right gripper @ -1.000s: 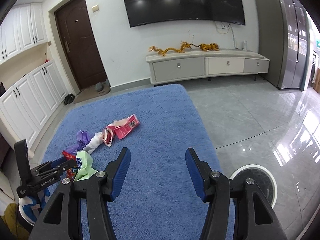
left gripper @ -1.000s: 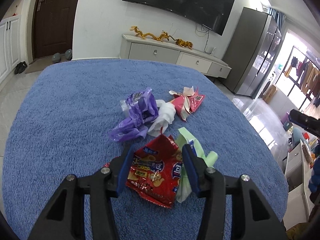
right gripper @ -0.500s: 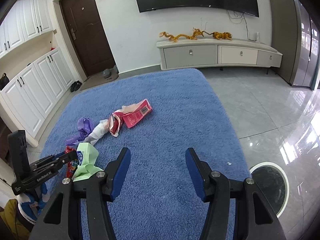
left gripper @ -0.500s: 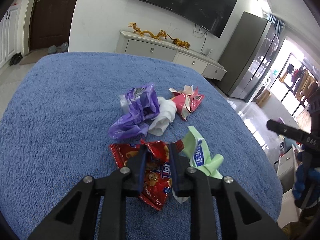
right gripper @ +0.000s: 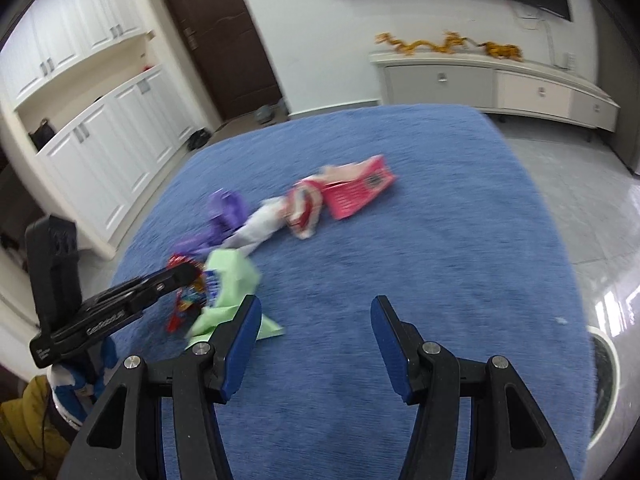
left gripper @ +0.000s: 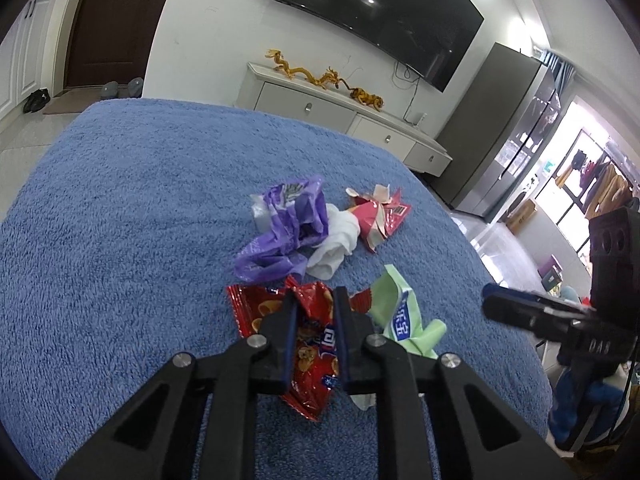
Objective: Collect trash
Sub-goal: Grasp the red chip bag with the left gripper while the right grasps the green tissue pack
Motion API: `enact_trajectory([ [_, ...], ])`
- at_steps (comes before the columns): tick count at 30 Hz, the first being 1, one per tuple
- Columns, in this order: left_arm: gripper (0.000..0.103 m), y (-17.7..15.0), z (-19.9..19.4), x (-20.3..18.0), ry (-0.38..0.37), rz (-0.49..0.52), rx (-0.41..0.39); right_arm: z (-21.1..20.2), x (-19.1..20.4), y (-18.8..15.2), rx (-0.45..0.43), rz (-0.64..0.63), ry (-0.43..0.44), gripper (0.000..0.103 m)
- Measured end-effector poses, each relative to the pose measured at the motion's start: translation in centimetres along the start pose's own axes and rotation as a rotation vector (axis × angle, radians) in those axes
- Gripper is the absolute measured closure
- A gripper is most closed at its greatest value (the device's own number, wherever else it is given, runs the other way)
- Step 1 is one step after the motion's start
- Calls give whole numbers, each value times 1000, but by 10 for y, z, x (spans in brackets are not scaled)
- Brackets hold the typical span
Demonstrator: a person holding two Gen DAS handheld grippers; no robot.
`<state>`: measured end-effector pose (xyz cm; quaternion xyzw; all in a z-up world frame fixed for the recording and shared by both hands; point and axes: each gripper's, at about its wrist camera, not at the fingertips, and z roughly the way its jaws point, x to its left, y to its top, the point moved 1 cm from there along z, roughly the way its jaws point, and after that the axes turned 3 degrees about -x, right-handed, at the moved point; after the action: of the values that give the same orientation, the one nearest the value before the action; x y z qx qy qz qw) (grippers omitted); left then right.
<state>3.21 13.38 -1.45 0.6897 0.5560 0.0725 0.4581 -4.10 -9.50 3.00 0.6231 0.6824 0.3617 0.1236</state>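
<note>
Trash lies on a blue carpet (left gripper: pixel 120 220). My left gripper (left gripper: pixel 315 300) is shut on a red snack bag (left gripper: pixel 312 356), pinching its crumpled middle. A green wrapper (left gripper: pixel 400 316) lies just right of it. Beyond are a purple plastic bag (left gripper: pixel 288 224), a white tissue (left gripper: pixel 336 240) and a red-pink wrapper (left gripper: pixel 380 216). My right gripper (right gripper: pixel 316 308) is open and empty above the carpet, right of the green wrapper (right gripper: pixel 232 284). The left gripper (right gripper: pixel 176 276) shows in the right wrist view holding the red bag (right gripper: pixel 186 296).
A white TV cabinet (left gripper: pixel 340 108) with gold dragon figures stands against the far wall under a TV. A dark door (right gripper: pixel 216 36) and white cupboards (right gripper: pixel 100 148) are at the left. A round white object (right gripper: pixel 604 380) sits on the tile floor right of the carpet.
My left gripper closed on the red snack bag, from wide open a second ago. My right gripper swung left toward the trash pile, still open.
</note>
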Motion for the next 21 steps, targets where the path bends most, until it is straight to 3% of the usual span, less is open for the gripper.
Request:
enact_trajectory([
  [8, 88, -2, -18, 2, 31, -17, -37, 25, 29, 2, 39, -41, 148, 41],
  [17, 89, -6, -35, 0, 56, -42, -48, 64, 40, -13, 119, -67, 183, 40],
  [19, 89, -7, -38, -1, 62, -43, -47, 61, 42, -14, 110, -81, 179, 42],
  [21, 89, -6, -40, -5, 65, -41, -49, 58, 41, -16, 107, -82, 184, 51],
])
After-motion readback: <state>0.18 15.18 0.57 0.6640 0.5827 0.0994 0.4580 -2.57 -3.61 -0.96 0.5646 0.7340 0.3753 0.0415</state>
